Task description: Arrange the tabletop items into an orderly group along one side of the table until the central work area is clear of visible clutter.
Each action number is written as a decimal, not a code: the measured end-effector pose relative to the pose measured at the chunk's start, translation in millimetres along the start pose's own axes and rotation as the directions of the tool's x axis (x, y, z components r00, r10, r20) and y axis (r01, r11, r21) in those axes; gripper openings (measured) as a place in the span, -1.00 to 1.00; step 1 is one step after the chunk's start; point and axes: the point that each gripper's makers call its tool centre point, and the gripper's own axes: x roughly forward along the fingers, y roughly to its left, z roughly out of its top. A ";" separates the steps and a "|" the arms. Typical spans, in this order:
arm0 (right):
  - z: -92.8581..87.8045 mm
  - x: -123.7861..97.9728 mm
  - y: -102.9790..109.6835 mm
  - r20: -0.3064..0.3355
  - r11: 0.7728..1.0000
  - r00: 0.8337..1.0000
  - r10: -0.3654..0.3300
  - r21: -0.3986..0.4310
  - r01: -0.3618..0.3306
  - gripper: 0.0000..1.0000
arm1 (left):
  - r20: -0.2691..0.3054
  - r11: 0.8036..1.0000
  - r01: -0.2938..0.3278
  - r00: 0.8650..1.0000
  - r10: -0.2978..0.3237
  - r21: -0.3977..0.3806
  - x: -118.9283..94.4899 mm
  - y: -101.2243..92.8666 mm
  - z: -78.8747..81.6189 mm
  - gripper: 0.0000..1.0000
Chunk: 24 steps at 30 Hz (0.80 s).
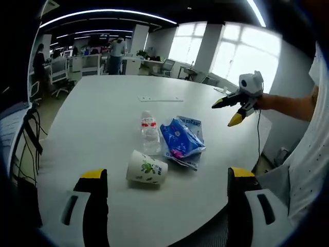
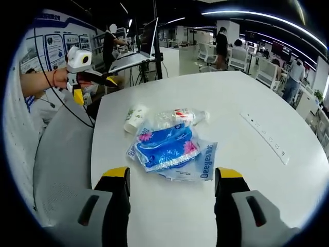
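On the white counter (image 1: 103,118), three things lay bunched close together near the edge where the person stood: a paper cup (image 1: 146,168) on its side with a green print, a clear water bottle (image 1: 149,131) with a red label lying flat just beside it, and a blue plastic package (image 1: 181,140) touching the bottle, with a second, paler packet half under it. Farther across the counter a long flat white strip (image 1: 160,98) lay alone, well apart from the cluster. Beyond the counter were office desks, chairs and a few people standing, and bright windows along one wall. Nothing stood between either tool and the three things. In the left gripper view the left tool (image 1: 167,180) had its yellow-tipped jaws spread wide, holding nothing, with the cup lying between and just past them. The right tool (image 1: 232,110) hung in the air above the counter's far edge, held in a hand, its jaws parted and empty. In the right gripper view the right tool (image 2: 172,177) was likewise wide and empty, the package (image 2: 165,146) just ahead of its jaws, the bottle (image 2: 180,117) and cup (image 2: 134,119) behind that, and the left tool (image 2: 95,82) off to the side past the counter's edge.
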 end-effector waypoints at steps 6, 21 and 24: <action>6.8 7.6 -4.2 0.002 1.000 1.000 0.010 -0.016 -0.010 0.31 | 0.002 1.000 0.004 1.000 -0.004 0.003 2.2 -1.2 2.6 1.00; 18.3 28.2 -13.9 0.003 0.998 0.999 0.042 -0.049 -0.042 0.29 | 0.002 1.000 0.004 1.000 -0.004 -0.005 5.5 -4.6 2.9 1.00; 18.3 32.5 -15.0 -0.002 0.997 0.999 0.048 -0.054 -0.048 0.28 | -0.001 1.000 0.003 1.000 -0.003 -0.008 6.4 -4.2 1.8 1.00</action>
